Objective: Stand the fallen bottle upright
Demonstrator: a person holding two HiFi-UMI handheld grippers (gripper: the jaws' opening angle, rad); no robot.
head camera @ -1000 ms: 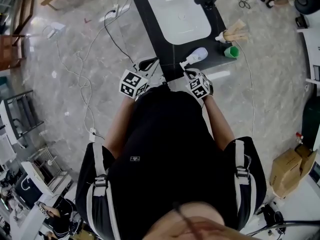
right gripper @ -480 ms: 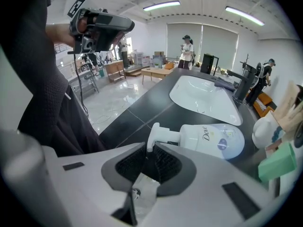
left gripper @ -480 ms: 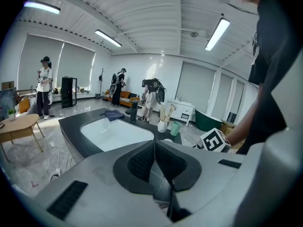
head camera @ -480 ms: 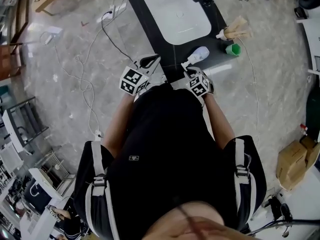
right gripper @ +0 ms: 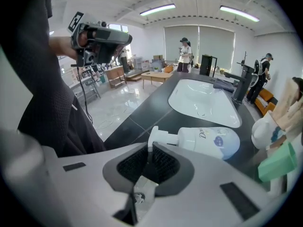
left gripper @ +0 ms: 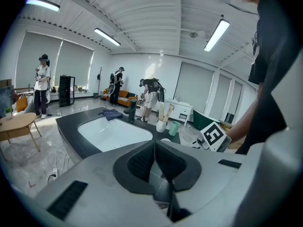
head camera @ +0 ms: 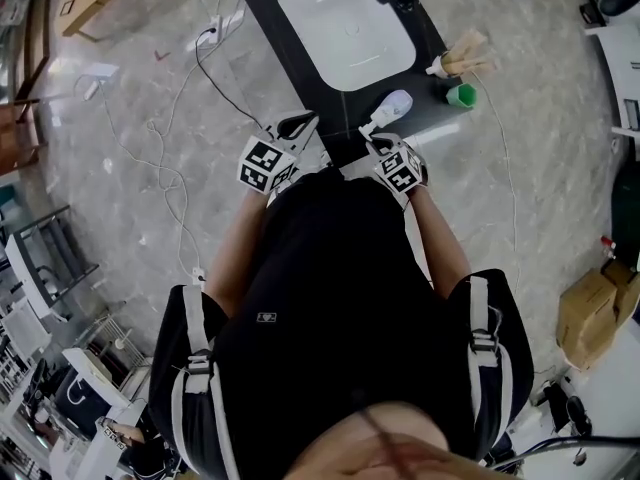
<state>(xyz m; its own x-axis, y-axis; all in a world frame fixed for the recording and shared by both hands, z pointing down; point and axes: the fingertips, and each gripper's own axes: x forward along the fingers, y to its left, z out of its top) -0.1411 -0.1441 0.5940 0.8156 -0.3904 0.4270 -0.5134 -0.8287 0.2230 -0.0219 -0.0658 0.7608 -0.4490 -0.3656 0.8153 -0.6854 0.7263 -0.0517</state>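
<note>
the bottle [right gripper: 208,142] lies on its side on the counter [right gripper: 156,110] by the sink [right gripper: 201,103], cup [right gripper: 277,161] near its base, pump just off my right gripper [right gripper: 148,151]; it and my left gripper [left gripper: 155,146] are closed, empty.

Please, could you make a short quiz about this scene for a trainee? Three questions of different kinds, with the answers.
1. True or false: the white plastic pump bottle stands upright on the dark grey counter.
2. The bottle's pump head points toward: A the right gripper; B the white sink basin; C the small green cup.
3. Fill in: the jaws of the left gripper and of the right gripper are ___, with nothing held.
Key: 1 false, it lies on its side; 2 A; 3 shut.
</note>
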